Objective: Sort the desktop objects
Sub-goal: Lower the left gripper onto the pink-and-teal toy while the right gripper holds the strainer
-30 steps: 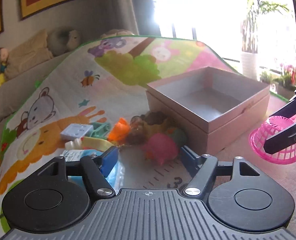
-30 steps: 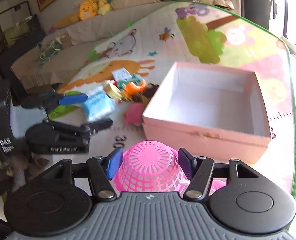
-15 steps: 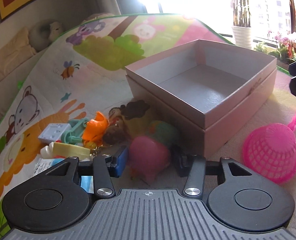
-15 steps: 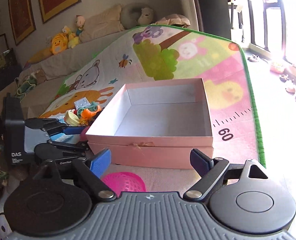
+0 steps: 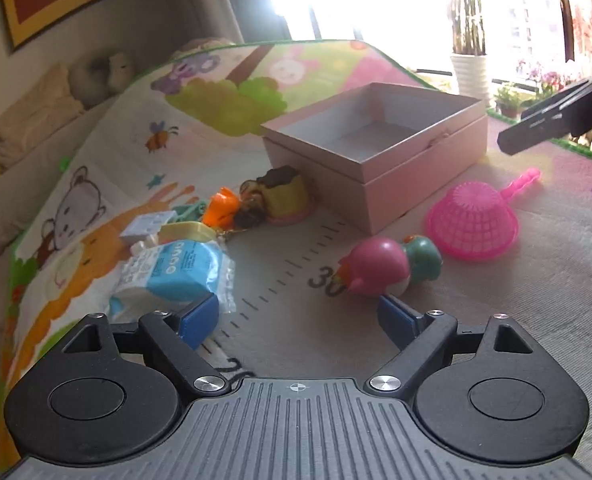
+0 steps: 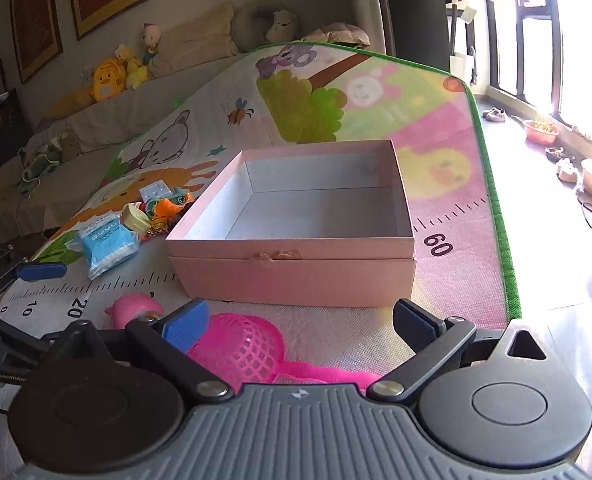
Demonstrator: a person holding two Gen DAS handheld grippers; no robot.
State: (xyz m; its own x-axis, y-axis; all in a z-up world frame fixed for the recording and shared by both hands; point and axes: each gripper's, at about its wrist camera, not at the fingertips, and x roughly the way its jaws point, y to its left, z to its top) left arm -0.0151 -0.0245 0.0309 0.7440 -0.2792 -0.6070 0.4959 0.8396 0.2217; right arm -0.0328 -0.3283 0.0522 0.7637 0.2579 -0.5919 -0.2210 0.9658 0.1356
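Left wrist view: pink round toy (image 5: 375, 267) with an orange beak, white underside, lying on its side on the play mat (image 5: 296, 320) beside the printed "30", touching a green-and-orange ball-like toy (image 5: 423, 258) just to its right. Further right, a pink mesh strainer (image 5: 471, 222) set mouth-down, handle pointing far-right. Beyond these, an open pink box (image 5: 379, 148) — shallow, white-lined, nothing visible inside. Left of the box, a cluster: yellow cake-like toy with a dark top (image 5: 284, 196), orange toy (image 5: 222, 208), small white block (image 5: 148, 226), and a blue-and-white tissue pack (image 5: 172, 272) nearest the camera.

Left tool (image 5: 297, 316) spread wide, gripping nothing; pink round toy just ahead of the right blue pad (image 5: 391, 318), not between the fingers; tissue pack touching or just behind the left pad — cannot tell which.

Right wrist view: right tool (image 6: 299, 324) also wide open and holding nothing. Strainer (image 6: 240, 346) low and near, partly behind the left finger, its handle running toward the camera under the tool body. Box (image 6: 296, 240) straight ahead, interior bare. Pink toy (image 6: 134, 310) to the near left of the strainer, left tool's blue finger at the far left edge.
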